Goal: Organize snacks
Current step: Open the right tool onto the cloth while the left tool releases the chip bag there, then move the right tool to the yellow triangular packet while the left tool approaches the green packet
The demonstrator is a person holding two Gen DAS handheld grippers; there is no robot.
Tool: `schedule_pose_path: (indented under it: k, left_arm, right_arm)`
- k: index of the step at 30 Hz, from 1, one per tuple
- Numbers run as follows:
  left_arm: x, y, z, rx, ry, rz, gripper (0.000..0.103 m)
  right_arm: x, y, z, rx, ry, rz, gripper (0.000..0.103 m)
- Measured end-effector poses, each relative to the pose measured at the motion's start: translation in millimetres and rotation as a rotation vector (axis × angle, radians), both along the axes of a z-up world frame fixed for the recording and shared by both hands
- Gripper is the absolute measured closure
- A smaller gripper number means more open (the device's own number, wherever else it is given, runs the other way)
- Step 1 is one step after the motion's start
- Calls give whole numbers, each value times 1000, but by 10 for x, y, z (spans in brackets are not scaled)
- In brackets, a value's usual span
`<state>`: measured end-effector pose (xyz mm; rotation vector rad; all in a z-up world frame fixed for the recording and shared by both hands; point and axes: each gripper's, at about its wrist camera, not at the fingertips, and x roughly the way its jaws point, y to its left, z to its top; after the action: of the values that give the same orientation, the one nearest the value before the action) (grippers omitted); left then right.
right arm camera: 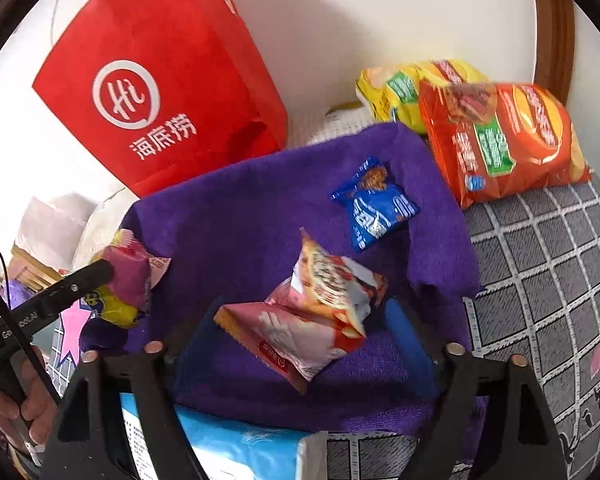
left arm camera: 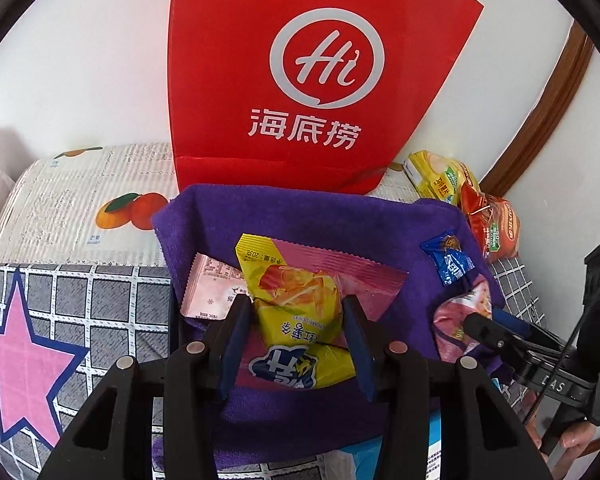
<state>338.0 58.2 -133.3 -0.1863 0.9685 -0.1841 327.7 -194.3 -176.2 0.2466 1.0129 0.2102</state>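
Snack sorting under way on a purple towel [left arm camera: 204,232], with a red bag [left arm camera: 300,72] standing at 12 o'clock against the wall.

Left gripper [left arm camera: 296,320]: closed partway around a yellow snack packet [left arm camera: 300,312], blue pads pressing both sides of it. Packet's long axis running from 6 to 12 o'clock, straight along the fingers; crinkled, glossy, printed with orange-pink fruit, apparently lifted above a flat pink wrapper [left arm camera: 364,276] lying on the towel.

Right gripper [right arm camera: 312,316]: spread wide, blue fingers [right arm camera: 404,332] flanking a pink-and-red snack pouch [right arm camera: 320,312]. Whether the pads actually touch it, cannot tell; pouch blurred, tilted, long axis slanting from 7 toward 1 o'clock. Puffy, light, likely easy to crush.

Small blue cookie packet [right arm camera: 374,208] loose on the towel at 1 o'clock from the right gripper, clearly nearer that hand than the left. Yellow chip bag [right arm camera: 404,88] and orange chip bag [right arm camera: 500,144] beyond the towel's far corner at 1 to 2 o'clock.

Bag mouth not visible in either view, so the drop point remains unsure. Judging by layout, red bag directly ahead of the left gripper, at 11 o'clock from the right.
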Motion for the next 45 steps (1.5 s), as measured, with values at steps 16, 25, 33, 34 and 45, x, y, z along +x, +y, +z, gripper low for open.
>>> schedule_pose_path:
  k: [16,25,33,34,45]
  left_arm:
    - [2,-142,-153,-8,69,-44,58]
    - [-6,-197,-174,-28,83,-73,58]
    - [-45,-234,-15,-57,62,-95,37]
    - [-54,-248,15,-55,51,-91,37]
    - [-341,-181,379,-30,-26,-69,37]
  right_arm:
    - [-190,-40,363,-59,-135,-74,19]
    - [-248,17,492,-168,-165,-101,18]
    - [-439,-2,653,-144,-220,-31,18]
    - [-474,-9,666,-156,-224,-33,18]
    - [-1059,-532,719,-126,-163,-102,18]
